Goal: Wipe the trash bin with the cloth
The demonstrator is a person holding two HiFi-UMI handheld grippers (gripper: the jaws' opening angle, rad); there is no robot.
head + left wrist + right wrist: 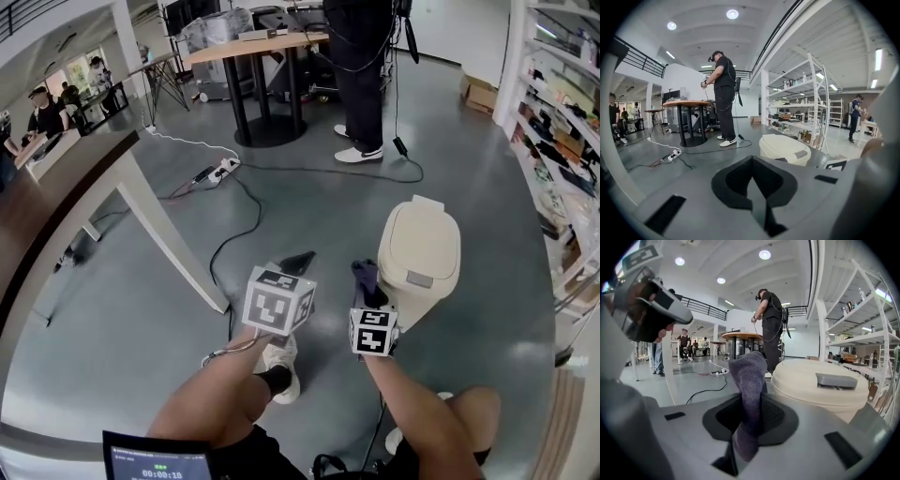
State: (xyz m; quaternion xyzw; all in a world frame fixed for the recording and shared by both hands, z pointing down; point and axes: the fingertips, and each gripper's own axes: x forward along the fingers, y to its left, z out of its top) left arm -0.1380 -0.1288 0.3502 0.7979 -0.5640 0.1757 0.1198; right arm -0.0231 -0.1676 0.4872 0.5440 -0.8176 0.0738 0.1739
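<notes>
A cream trash bin [419, 253] with a grey lid tab stands on the grey floor at centre right. My right gripper [366, 277] is shut on a purple-grey cloth [364, 276], held just left of the bin's lid. In the right gripper view the cloth [749, 394] sticks up between the jaws, with the bin [820, 385] close on the right. My left gripper [298, 262] hangs a little left of the right one, shut with nothing in it. The left gripper view has the bin [785, 149] ahead to the right.
A white table leg [169, 239] slants down at the left beside a dark counter [56, 202]. A black cable [230, 244] and power strip [223, 169] lie on the floor. A person [361, 75] stands by a round table [258, 47]. Shelves [562, 141] line the right.
</notes>
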